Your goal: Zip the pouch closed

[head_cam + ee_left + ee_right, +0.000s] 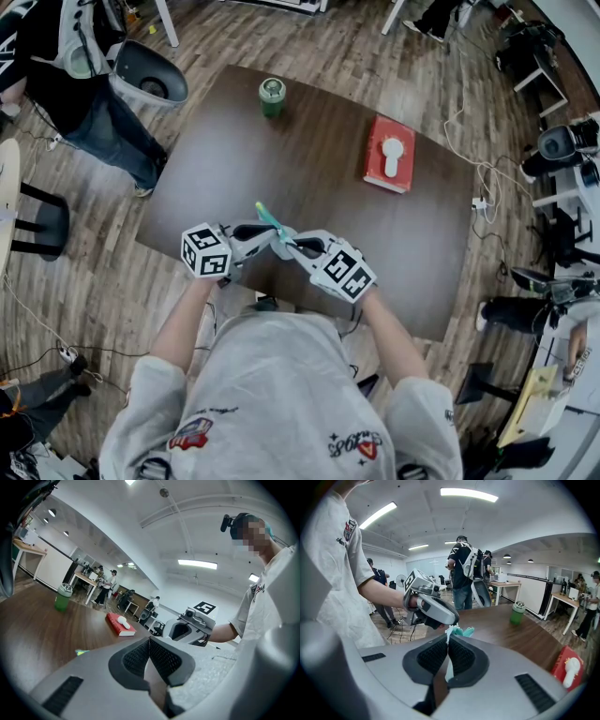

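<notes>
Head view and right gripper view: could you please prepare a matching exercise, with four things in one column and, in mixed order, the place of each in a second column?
Things:
1 green cup
2 red book
3 pouch
4 white object

Places:
A clamped in the right gripper
B lying on the red book
C alone near the far edge of the table
D on the table's right part

Pairs: 1-C, 2-D, 3-A, 4-B.
</notes>
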Tool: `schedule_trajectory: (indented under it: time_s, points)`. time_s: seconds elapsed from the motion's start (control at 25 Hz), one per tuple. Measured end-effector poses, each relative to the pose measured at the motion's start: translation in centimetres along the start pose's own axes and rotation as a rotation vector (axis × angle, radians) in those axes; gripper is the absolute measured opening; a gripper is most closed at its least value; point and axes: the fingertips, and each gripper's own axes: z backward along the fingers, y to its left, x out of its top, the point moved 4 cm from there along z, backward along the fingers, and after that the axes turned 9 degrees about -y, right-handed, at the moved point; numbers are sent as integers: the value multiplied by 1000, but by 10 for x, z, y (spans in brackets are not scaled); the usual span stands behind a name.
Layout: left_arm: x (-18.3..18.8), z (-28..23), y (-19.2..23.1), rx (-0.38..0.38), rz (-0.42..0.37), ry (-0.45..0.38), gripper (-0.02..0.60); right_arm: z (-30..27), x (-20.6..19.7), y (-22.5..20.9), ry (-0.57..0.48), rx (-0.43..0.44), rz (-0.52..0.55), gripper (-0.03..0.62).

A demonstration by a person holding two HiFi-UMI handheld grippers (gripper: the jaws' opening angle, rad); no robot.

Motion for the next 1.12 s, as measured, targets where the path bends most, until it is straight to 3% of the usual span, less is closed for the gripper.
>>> schedule_trajectory:
  time_s: [1.12]
  points:
    - [-14,17,27,80,2,27,5,1,-7,2,-10,9,-23,11]
